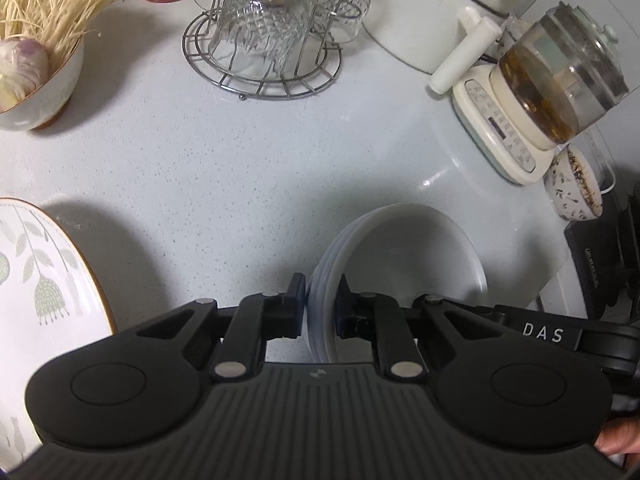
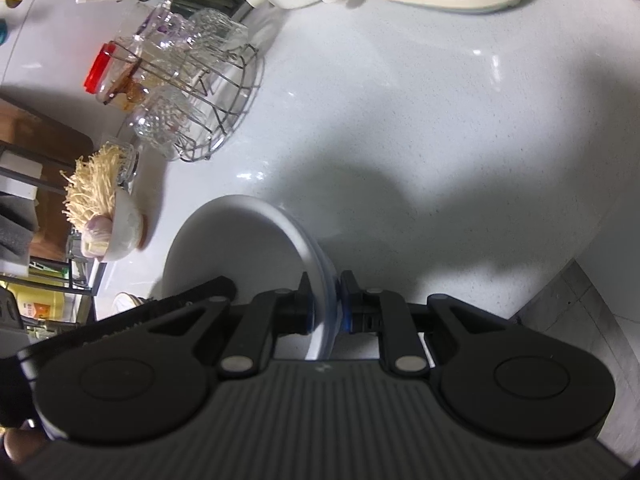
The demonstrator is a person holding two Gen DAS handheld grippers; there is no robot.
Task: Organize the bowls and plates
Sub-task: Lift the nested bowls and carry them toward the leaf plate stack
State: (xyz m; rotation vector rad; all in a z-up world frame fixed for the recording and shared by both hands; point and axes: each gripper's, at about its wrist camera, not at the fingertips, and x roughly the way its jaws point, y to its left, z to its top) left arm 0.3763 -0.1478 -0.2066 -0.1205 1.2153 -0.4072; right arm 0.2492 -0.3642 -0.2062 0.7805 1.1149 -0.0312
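A stack of white bowls (image 1: 404,248) is held above the white speckled counter (image 1: 200,168). My left gripper (image 1: 322,290) is shut on its near rim, one finger inside and one outside. In the right wrist view the same white bowls (image 2: 240,248) are held from the other side, and my right gripper (image 2: 326,288) is shut on their rim. A large plate with a leaf pattern and gold edge (image 1: 44,280) lies on the counter to the left of my left gripper.
A wire rack of glass cups (image 1: 272,36) stands at the back. A bowl of enoki mushrooms (image 1: 36,60) sits far left. A glass kettle on a cream base (image 1: 552,80) and a small patterned cup (image 1: 572,184) stand at right. The counter's edge (image 2: 568,272) is at right.
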